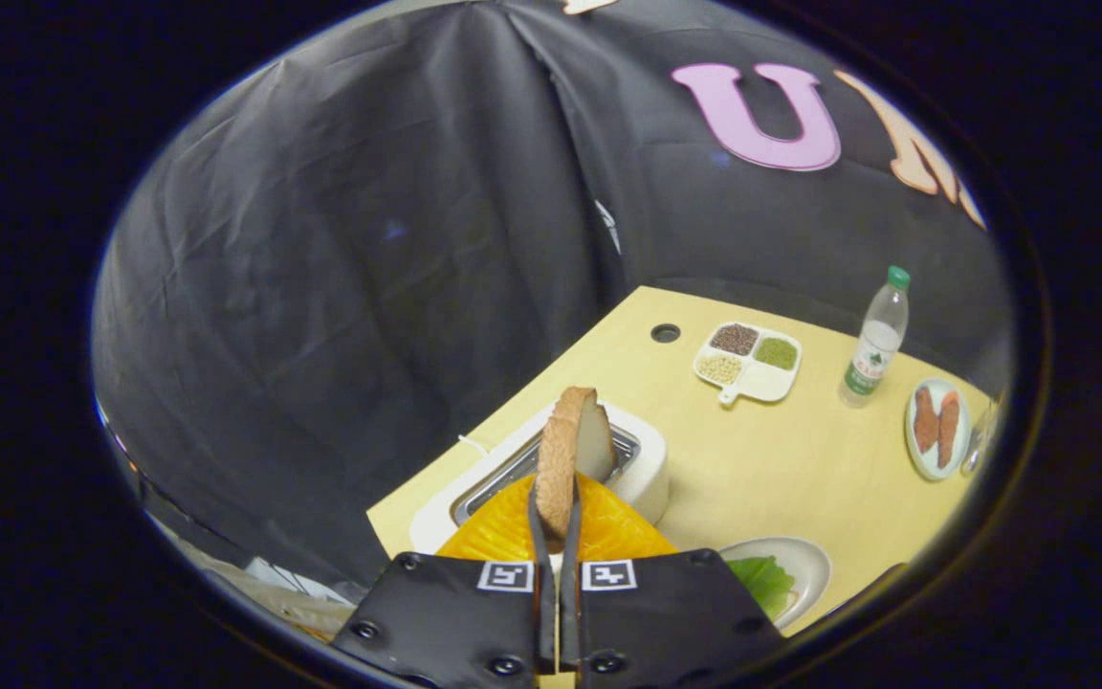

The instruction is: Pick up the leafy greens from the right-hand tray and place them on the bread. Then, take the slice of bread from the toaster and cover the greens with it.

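The gripper (556, 512) holds a slice of bread (565, 450) on its edge. Its 2 fingers (539, 536) are close together and both press on the bread, 1 on each flat side. The slice stands up tall between them, with its brown crust facing the camera.

The bread is up above the toaster (642, 469). The toaster is white, and its dark slot (503, 474) lies open just under and behind the slice. I cannot tell if the bottom of the slice still touches the slot.

Right in front of the toaster, under the fingers, there is something orange and bumpy (608, 531). It is hard to tell what it is.

To the right of the fingers sits a small pale plate (804, 565). A green leaf (763, 579) lies on it. The gripper hides part of this plate.

All of this is on a light yellow table (771, 469). Far beyond the toaster there is a white tray with 4 parts (766, 383). 3 parts hold small beans or seeds. Near it stands a clear water bottle (876, 340) with a green cap. Further right, a plate (916, 459) holds 2 reddish pieces of food (936, 426).
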The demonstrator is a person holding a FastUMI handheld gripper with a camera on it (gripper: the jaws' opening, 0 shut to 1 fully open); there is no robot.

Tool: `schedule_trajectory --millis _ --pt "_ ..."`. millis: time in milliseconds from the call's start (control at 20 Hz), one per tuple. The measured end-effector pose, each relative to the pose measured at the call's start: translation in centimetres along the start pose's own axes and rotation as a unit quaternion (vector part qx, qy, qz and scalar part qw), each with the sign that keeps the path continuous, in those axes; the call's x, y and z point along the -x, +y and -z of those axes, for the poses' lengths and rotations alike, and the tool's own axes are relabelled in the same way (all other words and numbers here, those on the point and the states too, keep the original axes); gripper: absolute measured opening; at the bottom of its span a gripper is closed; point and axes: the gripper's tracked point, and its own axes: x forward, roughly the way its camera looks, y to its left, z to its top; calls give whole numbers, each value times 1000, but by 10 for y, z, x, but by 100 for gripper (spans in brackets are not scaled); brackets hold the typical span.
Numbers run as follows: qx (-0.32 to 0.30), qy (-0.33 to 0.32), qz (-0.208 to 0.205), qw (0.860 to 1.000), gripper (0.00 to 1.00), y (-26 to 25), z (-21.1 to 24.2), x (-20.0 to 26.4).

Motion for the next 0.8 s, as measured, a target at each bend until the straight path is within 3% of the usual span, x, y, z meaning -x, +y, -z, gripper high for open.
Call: schedule_trajectory --millis 350,800 --pt "-58 -50 -7 997 5 -26 -3 42" --pt "-61 -48 42 996 5 -80 40 66"
